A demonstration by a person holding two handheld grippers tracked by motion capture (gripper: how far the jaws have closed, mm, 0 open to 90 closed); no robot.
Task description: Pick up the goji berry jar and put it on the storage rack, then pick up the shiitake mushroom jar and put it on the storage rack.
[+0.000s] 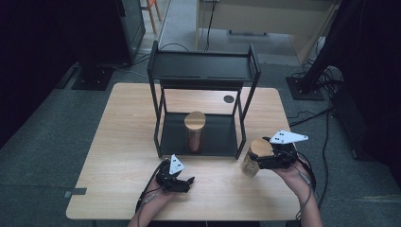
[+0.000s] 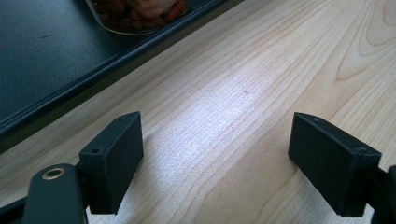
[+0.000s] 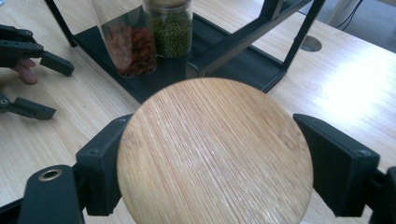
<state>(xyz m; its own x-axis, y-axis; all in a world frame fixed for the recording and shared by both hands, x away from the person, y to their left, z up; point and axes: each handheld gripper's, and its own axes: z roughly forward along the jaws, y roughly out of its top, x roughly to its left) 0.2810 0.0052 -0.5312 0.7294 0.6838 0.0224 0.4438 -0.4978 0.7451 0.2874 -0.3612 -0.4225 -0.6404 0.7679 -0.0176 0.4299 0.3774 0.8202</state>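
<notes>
A glass jar with a round wooden lid (image 1: 261, 146) (image 3: 215, 149) stands on the table just right of the black rack's front right leg. My right gripper (image 1: 257, 161) (image 3: 215, 140) comes at it from the right, one jaw against each side under the lid. On the rack's lower shelf (image 1: 217, 135) stands a jar of red berries (image 1: 195, 137) (image 3: 133, 46), with a jar of green beans (image 3: 173, 32) behind it. My left gripper (image 1: 189, 182) (image 2: 217, 140) rests on the table before the rack, open, with bare wood between its jaws.
The black two-tier rack (image 1: 203, 66) fills the table's middle; its front rim (image 2: 70, 88) runs close to my left gripper. A round cable hole (image 1: 229, 99) sits behind it. The table's front edge (image 1: 189, 218) is near both hands. Cables lie on the floor at right.
</notes>
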